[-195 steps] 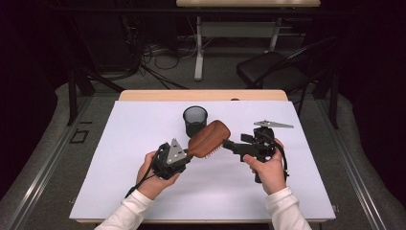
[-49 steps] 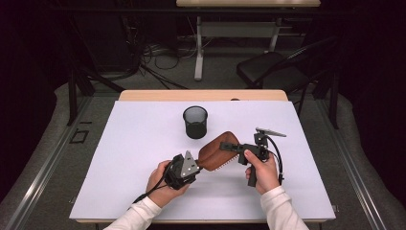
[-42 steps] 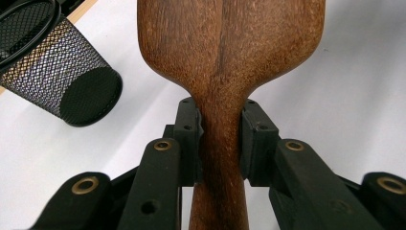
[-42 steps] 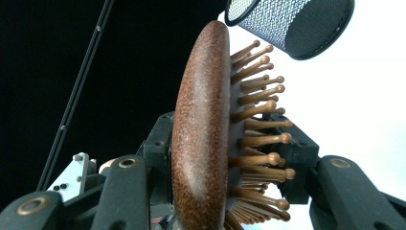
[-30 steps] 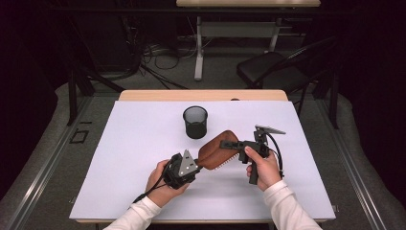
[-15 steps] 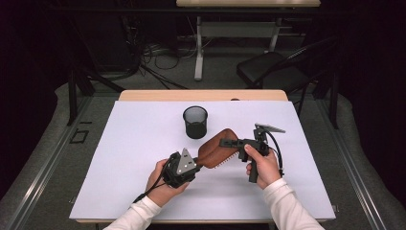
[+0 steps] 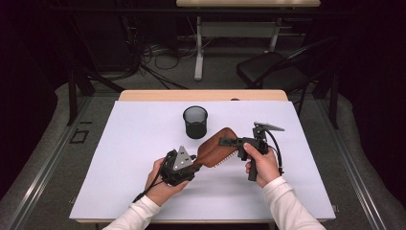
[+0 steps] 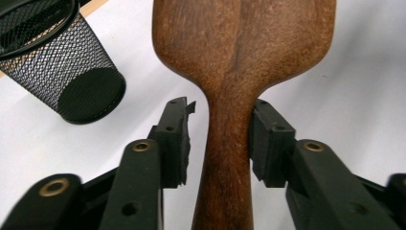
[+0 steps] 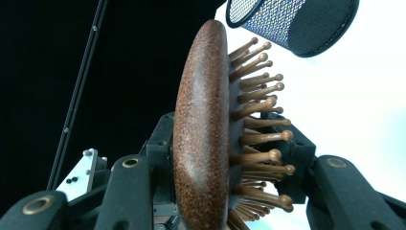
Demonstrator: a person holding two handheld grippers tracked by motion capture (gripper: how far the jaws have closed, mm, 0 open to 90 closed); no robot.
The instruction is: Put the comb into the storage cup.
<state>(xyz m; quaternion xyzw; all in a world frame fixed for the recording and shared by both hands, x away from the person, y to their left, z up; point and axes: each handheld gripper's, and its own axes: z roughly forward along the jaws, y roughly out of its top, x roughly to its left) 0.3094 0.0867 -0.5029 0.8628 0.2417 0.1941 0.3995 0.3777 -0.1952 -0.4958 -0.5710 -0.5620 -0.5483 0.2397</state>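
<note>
Wooden hairbrush (image 7: 218, 146) was held above the white table (image 7: 134, 143) between the two grippers in the high view, just in front of the black mesh cup (image 7: 195, 121), which stood upright and empty as far as could be seen. The left gripper (image 7: 184, 165) was at the handle end, the right gripper (image 7: 229, 142) at the head end. In the left gripper view the brush handle (image 8: 229, 158) ran up between the jaws; these had just been opening, with a clear gap at the left pad (image 8: 176, 143), the other pad at most touching. In the right gripper view the jaws were clamped across the brush head (image 9: 201, 129), one on the wooden back, one among the bristle pins (image 9: 261, 139), with the cup beyond. Judgement: hand-over from left to right nearly done; the left release remained to finish, and placing the brush, likely in the cup, was still to do.
</note>
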